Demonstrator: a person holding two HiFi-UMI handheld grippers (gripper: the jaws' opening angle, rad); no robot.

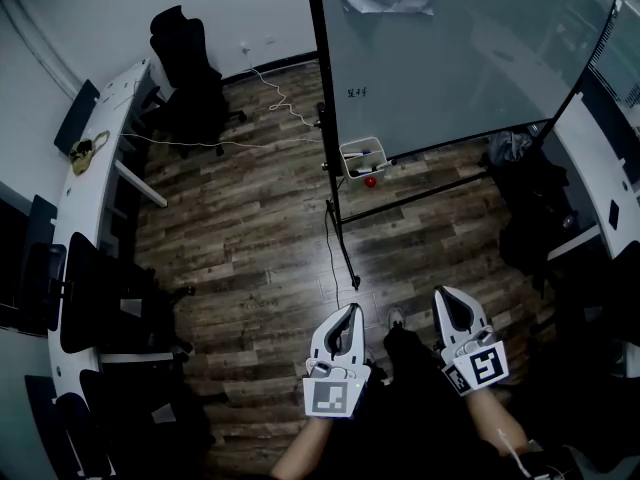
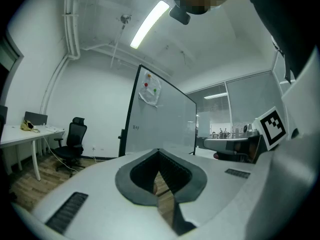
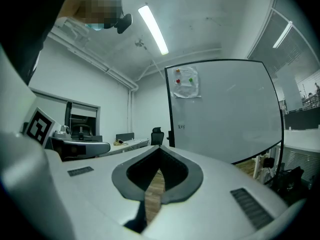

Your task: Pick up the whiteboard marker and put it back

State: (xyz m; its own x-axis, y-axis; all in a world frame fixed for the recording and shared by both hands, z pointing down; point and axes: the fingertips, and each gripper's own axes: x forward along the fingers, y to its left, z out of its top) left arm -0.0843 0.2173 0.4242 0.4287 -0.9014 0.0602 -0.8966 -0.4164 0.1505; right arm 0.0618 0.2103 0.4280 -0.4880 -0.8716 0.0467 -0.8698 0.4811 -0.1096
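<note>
Floorboards (image 1: 250,238) run dark beneath the freestanding whiteboard (image 1: 450,58); left gripper (image 1: 352,313) and right gripper (image 1: 446,296) both closed, empty.

The floor (image 1: 260,248) is brown wood-grain, the chair (image 1: 190,88) black, the desk (image 1: 112,108) white.

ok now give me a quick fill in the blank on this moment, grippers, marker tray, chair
1. The left gripper and the right gripper both have their jaws ____, with nothing between them.
2. In the head view, the tray holding the whiteboard marker hangs at the lower ____ corner of the whiteboard.
3. The office chair near the white desk is ____ in colour.

Missing words: shut; left; black
</note>
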